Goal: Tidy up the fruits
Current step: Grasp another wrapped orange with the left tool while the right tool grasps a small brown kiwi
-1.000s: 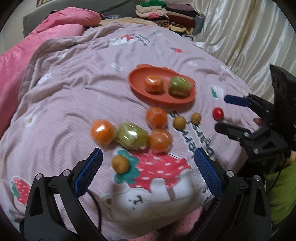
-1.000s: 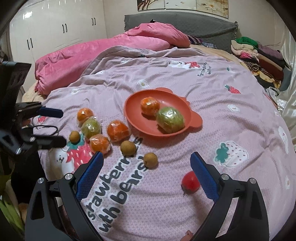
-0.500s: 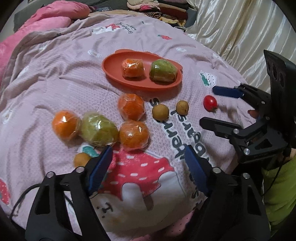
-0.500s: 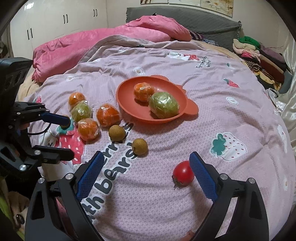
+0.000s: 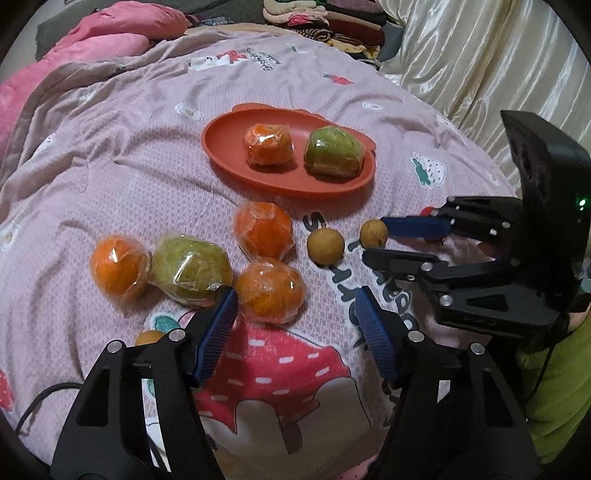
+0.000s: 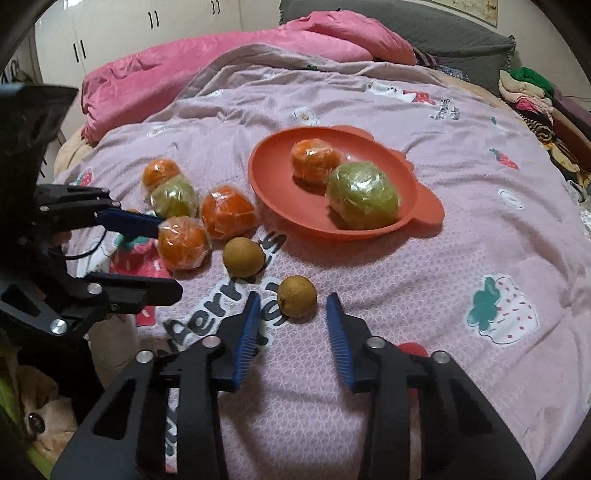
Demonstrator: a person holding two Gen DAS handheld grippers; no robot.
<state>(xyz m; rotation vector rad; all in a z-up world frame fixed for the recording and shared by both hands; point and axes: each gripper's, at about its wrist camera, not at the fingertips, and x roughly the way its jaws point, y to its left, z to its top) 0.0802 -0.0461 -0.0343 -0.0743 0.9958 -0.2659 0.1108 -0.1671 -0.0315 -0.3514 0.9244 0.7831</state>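
Note:
An orange plate (image 5: 229, 147) (image 6: 269, 184) on the bedspread holds a wrapped orange (image 5: 269, 144) and a wrapped green fruit (image 5: 334, 151). Loose wrapped oranges (image 5: 270, 290) (image 5: 263, 229) (image 5: 119, 270) and a wrapped green fruit (image 5: 190, 271) lie in front of it. Two small brown fruits (image 5: 325, 245) (image 5: 373, 233) lie to the right. My left gripper (image 5: 295, 321) is open, just short of the nearest orange. My right gripper (image 6: 291, 325) is open, just short of a brown fruit (image 6: 297, 296). A red tomato (image 6: 412, 349) lies half hidden behind its right finger.
A small brown fruit (image 5: 147, 336) lies behind my left gripper's left finger. A pink duvet (image 6: 221, 62) is heaped at the far side of the bed. Folded clothes (image 5: 325, 18) are stacked at the far corner, cream curtains (image 5: 480, 74) hang to the right.
Both grippers moved forward and down toward the fruit. My left gripper's jaws narrowed near the closest orange. My right gripper shifted left from the tomato to the brown fruit and narrowed.

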